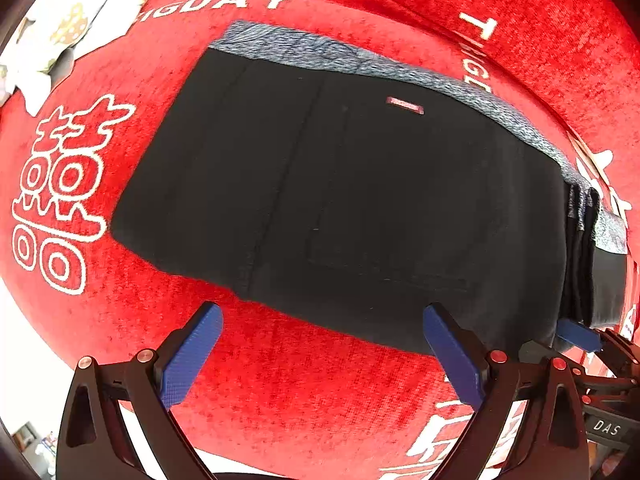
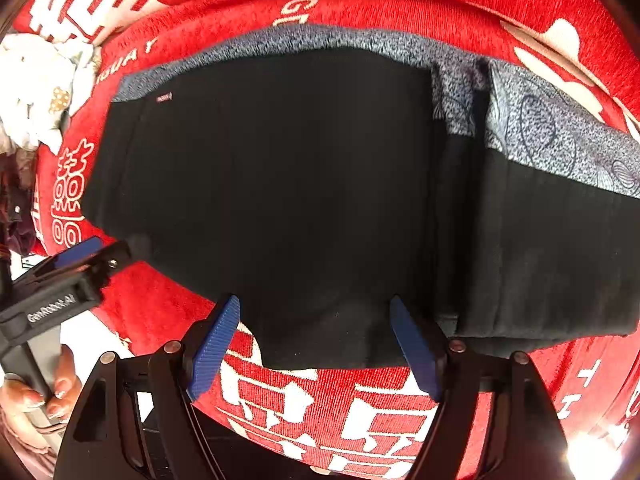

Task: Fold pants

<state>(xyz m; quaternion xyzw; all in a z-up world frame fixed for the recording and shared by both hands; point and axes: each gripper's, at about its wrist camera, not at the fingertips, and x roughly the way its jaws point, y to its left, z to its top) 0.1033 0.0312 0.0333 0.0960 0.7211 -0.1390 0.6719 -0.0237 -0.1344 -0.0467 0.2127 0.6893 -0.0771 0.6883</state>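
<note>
- While the red chenille blanket [image 1: 304,364] is showing white woven writing, only "DAY" [image 1: 248,2] is reading clearly, beside a white outlined double-character emblem [image 1: 60,196].
- "DAS" is showing on the right gripper's body in the left wrist view; "GenRobot.AI" is showing on the left gripper's body in the right wrist view.
- The black folded pants [image 1: 340,200] are lying flat on the blanket, wearing a small pink tag [image 1: 405,105] whose print is too small to read.
- Speckled grey-blue cloth [image 1: 304,50] is peeking out along their far edge.
- The left gripper [image 1: 320,354] is hovering with fingers wide, holding nothing.
- The right gripper [image 2: 316,344] is standing with blue pads spread, straddling the pants' near edge without pressing it.
</note>
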